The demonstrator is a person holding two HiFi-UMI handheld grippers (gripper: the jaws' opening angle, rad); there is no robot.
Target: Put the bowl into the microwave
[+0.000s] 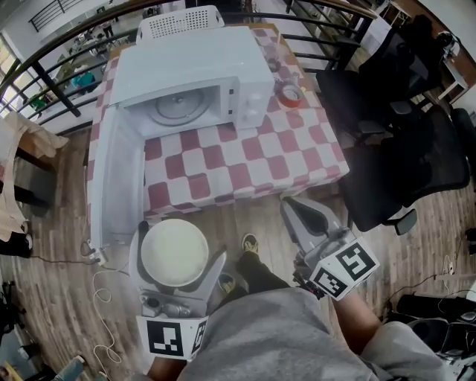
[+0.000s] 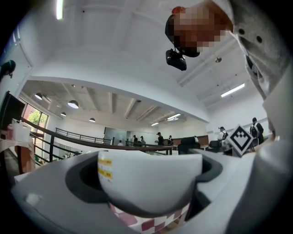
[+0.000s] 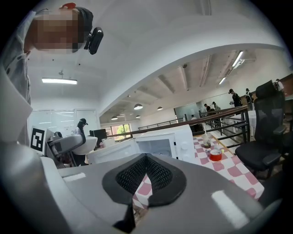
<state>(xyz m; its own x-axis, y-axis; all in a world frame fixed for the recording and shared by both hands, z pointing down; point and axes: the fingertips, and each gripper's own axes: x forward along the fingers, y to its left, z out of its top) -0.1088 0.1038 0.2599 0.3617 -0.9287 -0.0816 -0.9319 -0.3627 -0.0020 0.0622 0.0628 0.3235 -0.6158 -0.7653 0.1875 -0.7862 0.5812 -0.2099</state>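
Note:
A white bowl (image 1: 175, 252) sits between the jaws of my left gripper (image 1: 177, 260), which is shut on it, held in front of the table's near edge. The left gripper view shows the bowl (image 2: 149, 180) filling the space between the pads. The white microwave (image 1: 195, 80) stands on the checkered table (image 1: 245, 167) with its door (image 1: 111, 186) swung wide open to the left and the glass turntable (image 1: 178, 108) bare. My right gripper (image 1: 311, 218) is shut with nothing in it, low at the right; its pads (image 3: 146, 176) meet, and the microwave (image 3: 158, 146) shows beyond.
A red tape roll (image 1: 291, 94) and a cup (image 1: 274, 63) lie right of the microwave. A white basket (image 1: 180, 22) stands behind it. Black office chairs (image 1: 405, 149) crowd the right side. A railing (image 1: 67, 45) runs behind. A cable (image 1: 100, 290) trails on the wooden floor.

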